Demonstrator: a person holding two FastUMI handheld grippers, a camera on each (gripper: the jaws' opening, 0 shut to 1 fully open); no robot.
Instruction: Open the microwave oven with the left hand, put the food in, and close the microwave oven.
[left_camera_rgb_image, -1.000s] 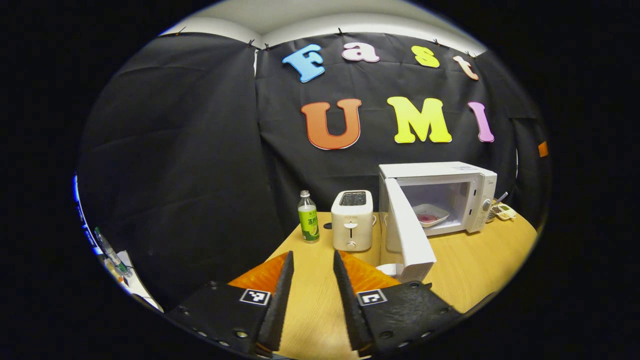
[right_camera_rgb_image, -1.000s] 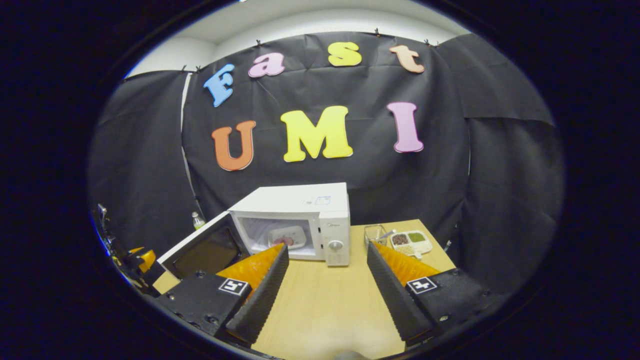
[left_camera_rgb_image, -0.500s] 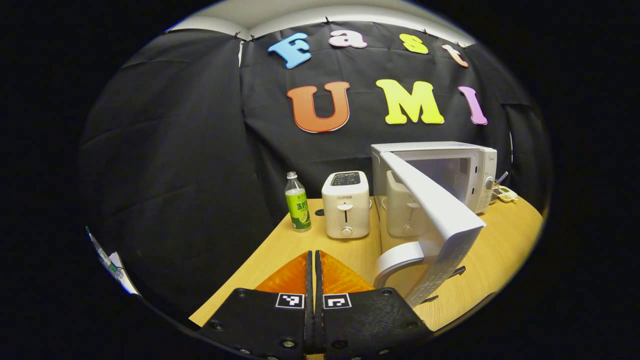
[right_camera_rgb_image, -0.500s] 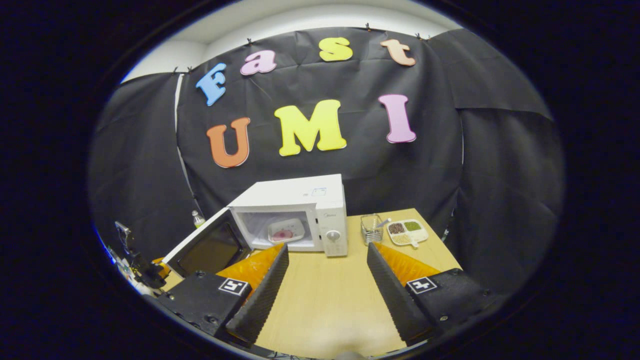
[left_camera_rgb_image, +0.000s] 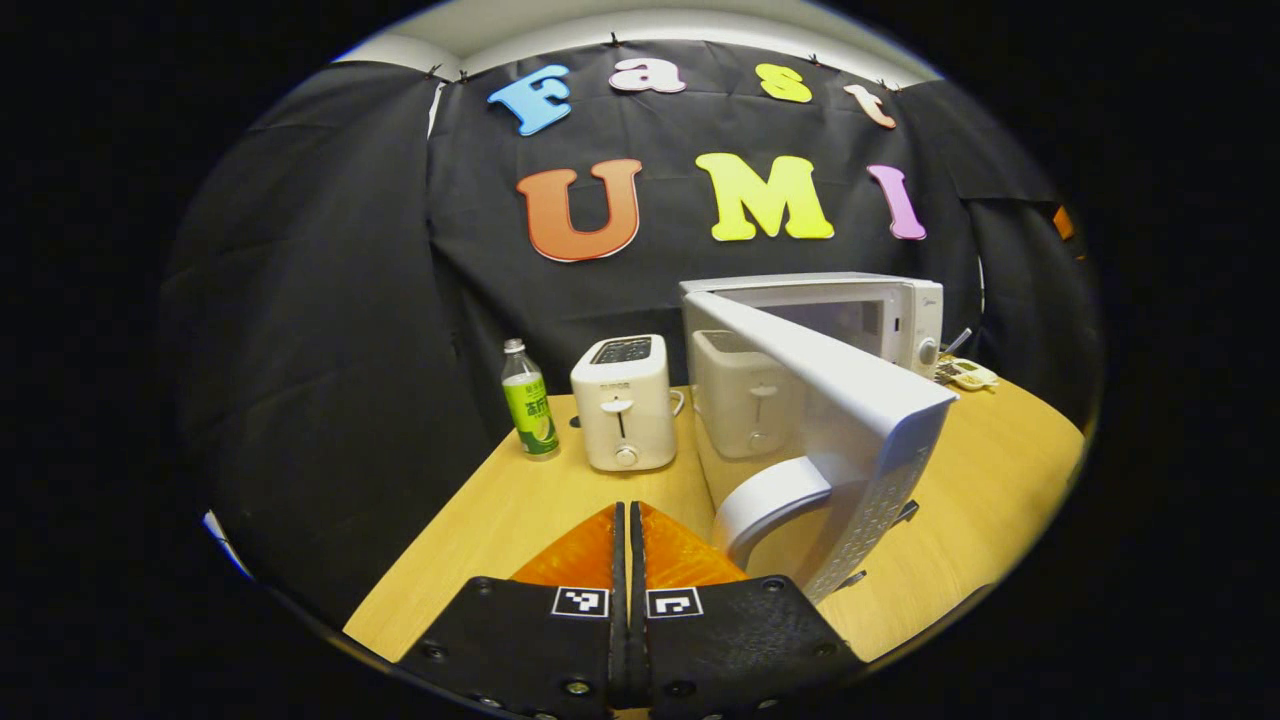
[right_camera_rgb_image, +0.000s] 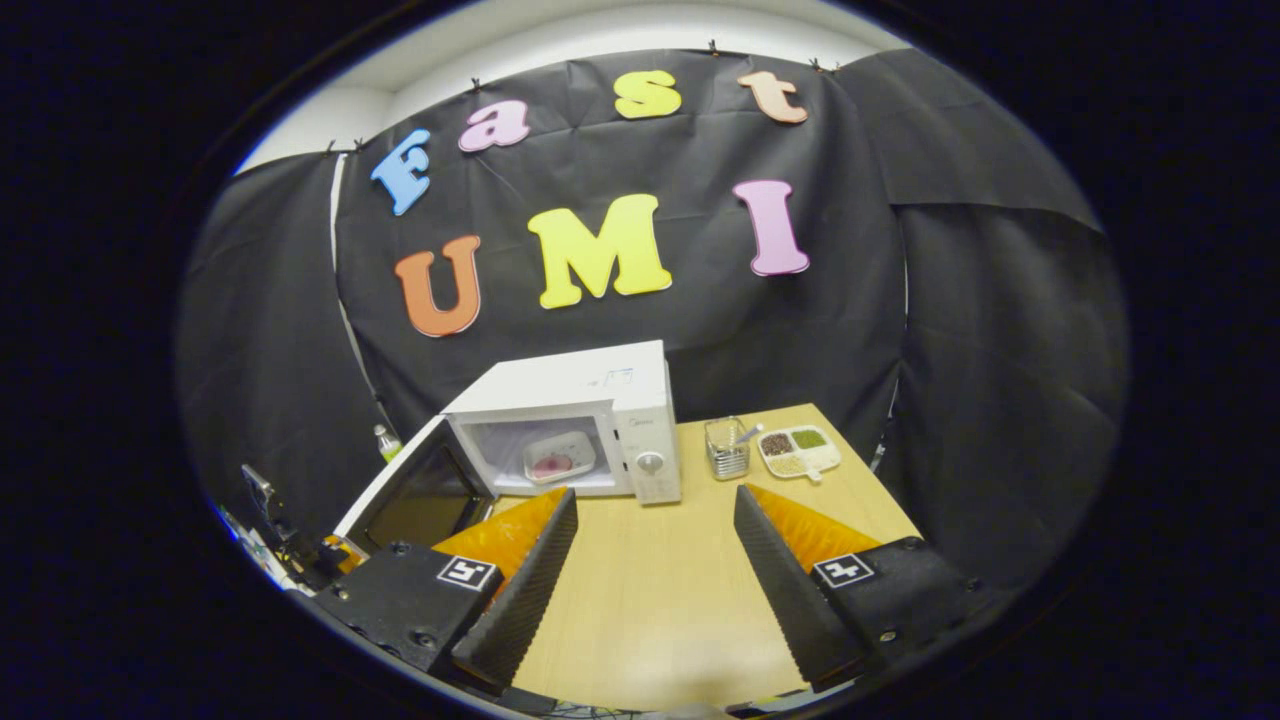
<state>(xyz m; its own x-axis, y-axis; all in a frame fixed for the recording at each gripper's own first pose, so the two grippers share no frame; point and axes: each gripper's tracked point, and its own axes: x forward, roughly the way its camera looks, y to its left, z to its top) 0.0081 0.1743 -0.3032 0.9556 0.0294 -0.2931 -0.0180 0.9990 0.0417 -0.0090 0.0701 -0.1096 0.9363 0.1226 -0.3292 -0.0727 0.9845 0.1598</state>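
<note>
The white microwave (left_camera_rgb_image: 880, 300) stands at the back of the table with its door (left_camera_rgb_image: 830, 380) swung partway out. The door's curved handle (left_camera_rgb_image: 770, 495) is just right of my left gripper (left_camera_rgb_image: 628, 520), which is shut with nothing between its fingers; whether it touches the door is unclear. In the right gripper view the microwave (right_camera_rgb_image: 600, 385) shows its cavity, where a white plate with pink food (right_camera_rgb_image: 555, 458) sits. The door (right_camera_rgb_image: 415, 490) hangs out to the left. My right gripper (right_camera_rgb_image: 650, 510) stands open and empty above the table, well in front of the microwave.
A white toaster (left_camera_rgb_image: 625, 400) and a green-labelled bottle (left_camera_rgb_image: 530, 400) stand left of the microwave. A wire utensil holder (right_camera_rgb_image: 727, 450) and a divided snack tray (right_camera_rgb_image: 800, 450) sit to its right. The wooden table (right_camera_rgb_image: 650, 590) ends close below both grippers.
My left gripper has shut from open and moved in beside the door handle. The door has swung partway toward the cavity. My right gripper has drawn back a little, still open.
</note>
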